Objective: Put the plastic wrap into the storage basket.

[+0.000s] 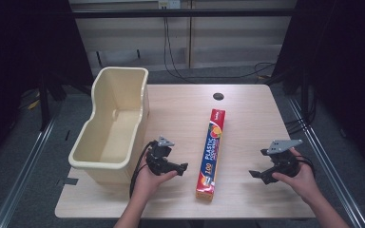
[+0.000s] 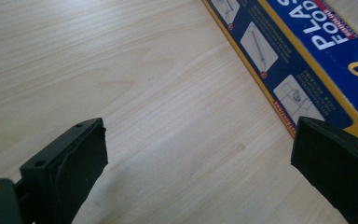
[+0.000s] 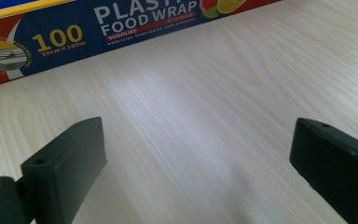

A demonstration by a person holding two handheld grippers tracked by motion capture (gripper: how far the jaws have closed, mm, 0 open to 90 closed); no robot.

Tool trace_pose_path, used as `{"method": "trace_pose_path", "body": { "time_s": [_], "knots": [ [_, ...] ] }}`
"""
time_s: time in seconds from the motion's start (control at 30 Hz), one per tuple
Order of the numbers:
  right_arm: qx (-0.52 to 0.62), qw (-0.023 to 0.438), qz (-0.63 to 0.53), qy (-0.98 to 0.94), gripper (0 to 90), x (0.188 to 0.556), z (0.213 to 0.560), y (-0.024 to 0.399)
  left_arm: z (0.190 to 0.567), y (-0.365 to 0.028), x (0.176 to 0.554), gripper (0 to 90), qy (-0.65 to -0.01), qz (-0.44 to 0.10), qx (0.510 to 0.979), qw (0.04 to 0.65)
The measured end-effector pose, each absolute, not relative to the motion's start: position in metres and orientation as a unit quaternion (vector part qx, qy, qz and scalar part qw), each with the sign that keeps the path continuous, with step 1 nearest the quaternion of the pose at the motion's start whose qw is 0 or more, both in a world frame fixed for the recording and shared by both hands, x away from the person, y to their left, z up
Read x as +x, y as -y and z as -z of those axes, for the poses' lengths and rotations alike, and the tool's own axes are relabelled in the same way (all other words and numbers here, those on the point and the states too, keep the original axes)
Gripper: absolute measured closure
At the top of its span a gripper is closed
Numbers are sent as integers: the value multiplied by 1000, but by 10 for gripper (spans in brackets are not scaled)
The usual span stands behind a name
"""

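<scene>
Food wrap box [image 1: 212, 153] between hand-held grippers

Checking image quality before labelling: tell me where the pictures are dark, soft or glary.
High view: the table is evenly lit, surroundings near black. Left gripper view: food wrap box lettering readable, near jaws soft. Right gripper view: a pale sheen on the wood, box print readable.

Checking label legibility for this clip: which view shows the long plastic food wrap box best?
The high view: the whole long red-and-blue plastic food wrap box lies on the table between the grippers. The right gripper view gives the sharpest lettering on one stretch; the left gripper view catches a slanted portion.
</scene>
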State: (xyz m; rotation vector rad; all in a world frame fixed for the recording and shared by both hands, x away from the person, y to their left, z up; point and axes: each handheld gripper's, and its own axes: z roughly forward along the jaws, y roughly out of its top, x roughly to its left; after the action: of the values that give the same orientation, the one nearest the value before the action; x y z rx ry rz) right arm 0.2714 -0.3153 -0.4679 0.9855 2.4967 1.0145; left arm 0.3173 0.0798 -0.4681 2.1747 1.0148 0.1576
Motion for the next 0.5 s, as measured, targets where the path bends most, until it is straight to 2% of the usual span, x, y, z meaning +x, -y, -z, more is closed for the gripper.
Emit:
{"method": "trace_pose_path", "body": {
  "time_s": [0.5],
  "knots": [
    [351, 144, -355, -855, 37, 270, 463, 317, 451, -63, 332, 27, -410, -45, 836, 361]
  ]
}}
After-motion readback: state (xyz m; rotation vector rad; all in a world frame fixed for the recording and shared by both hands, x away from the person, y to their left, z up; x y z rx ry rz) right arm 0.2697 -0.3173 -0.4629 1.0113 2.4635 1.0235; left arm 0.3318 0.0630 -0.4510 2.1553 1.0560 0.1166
